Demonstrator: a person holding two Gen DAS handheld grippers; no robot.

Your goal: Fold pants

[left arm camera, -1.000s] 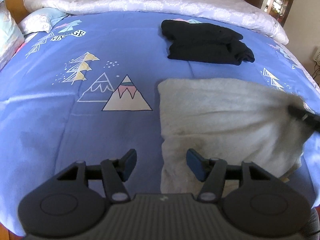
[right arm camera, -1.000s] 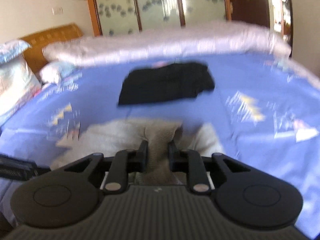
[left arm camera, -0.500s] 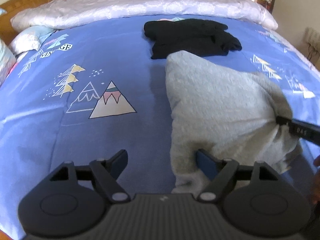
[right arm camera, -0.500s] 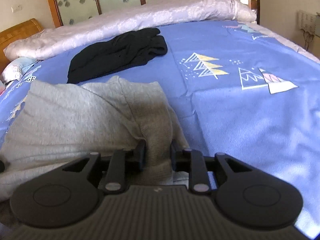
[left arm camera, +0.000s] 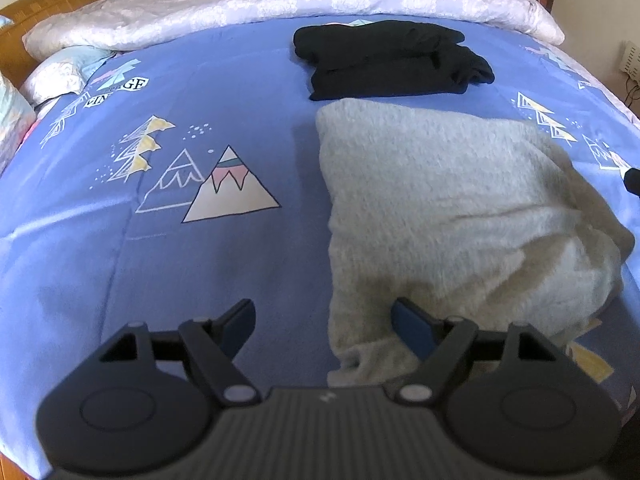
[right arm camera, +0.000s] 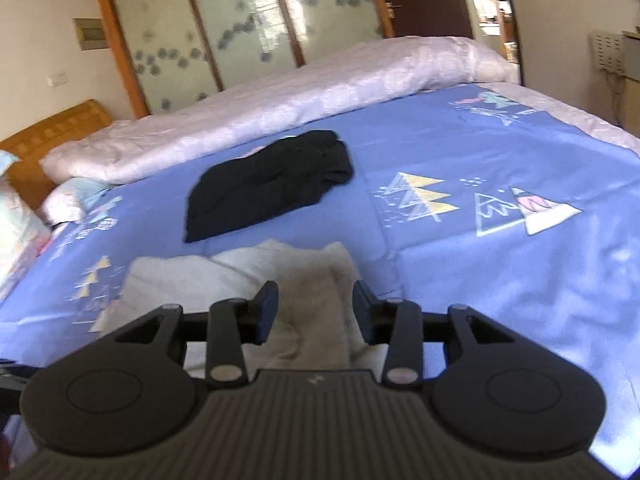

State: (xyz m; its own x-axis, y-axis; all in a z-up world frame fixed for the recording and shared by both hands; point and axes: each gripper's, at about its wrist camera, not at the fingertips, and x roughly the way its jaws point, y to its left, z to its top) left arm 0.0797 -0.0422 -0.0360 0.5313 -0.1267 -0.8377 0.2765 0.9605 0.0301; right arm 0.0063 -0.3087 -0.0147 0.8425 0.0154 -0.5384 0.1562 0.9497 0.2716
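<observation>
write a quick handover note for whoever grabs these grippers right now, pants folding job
Left hand-held gripper: open, holding nothing, low at the near left edge of the fuzzy light-grey pants.
Right hand-held gripper: open, jaws either side of a grey fabric fold but not clamped on it.
The grey pants lie in a folded bundle on the blue mountain-print bedsheet; the right side is still bunched and lumpy.
Folded black garment sits just behind them, nearer the white quilt.
Done: the main fold looks laid down.
Left: probably smooth the bunched right side, maybe one more fold.
</observation>
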